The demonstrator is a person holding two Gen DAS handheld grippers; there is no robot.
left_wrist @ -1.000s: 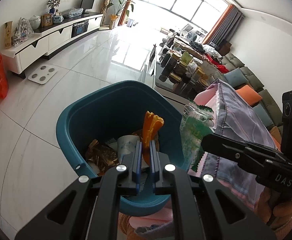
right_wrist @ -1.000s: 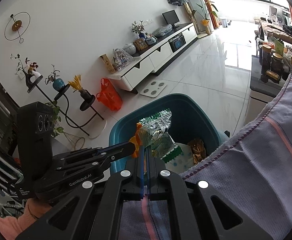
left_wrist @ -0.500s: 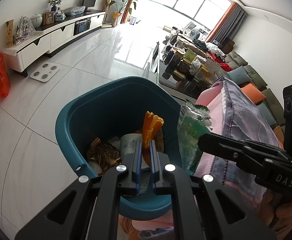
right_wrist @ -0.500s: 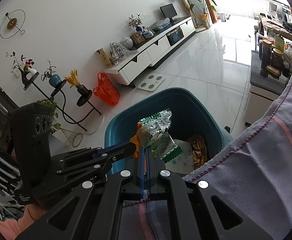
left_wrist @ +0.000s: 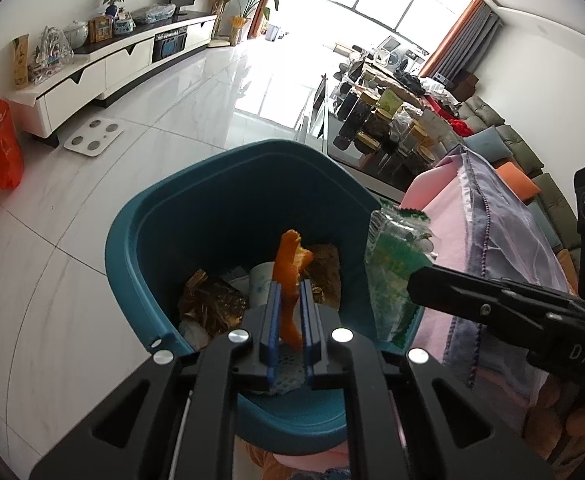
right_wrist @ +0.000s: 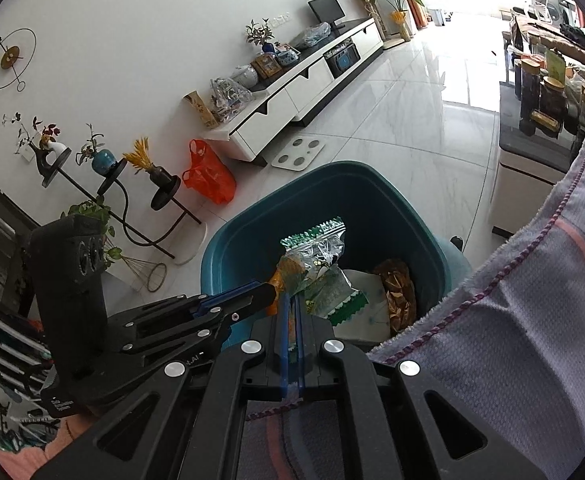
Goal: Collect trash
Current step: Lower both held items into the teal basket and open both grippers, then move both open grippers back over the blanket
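A teal trash bin [left_wrist: 132, 240] stands on the white floor, with gold wrappers and paper inside. My left gripper [left_wrist: 290, 286] hangs over its near rim and its jaws are opening; a strip of orange peel [left_wrist: 288, 264] stands loosely between the parted blue pads. Just to the right, my right gripper [right_wrist: 291, 300] is shut on a clear and green snack wrapper [right_wrist: 316, 256], which sticks up over the bin [right_wrist: 228, 240]. The left wrist view also catches the wrapper [left_wrist: 392, 264] at the bin's right rim.
A pink and grey cloth [left_wrist: 492, 240] covers the furniture right of the bin. Behind the bin is a dark low table with jars [left_wrist: 372, 128]. An orange bag [left_wrist: 0, 148], a white scale [left_wrist: 92, 140] and a long white cabinet [left_wrist: 112, 68] sit at the left.
The left pads have parted a little, and the orange peel now sits lower and looser between them. The right gripper still holds the wrapper over the bin.
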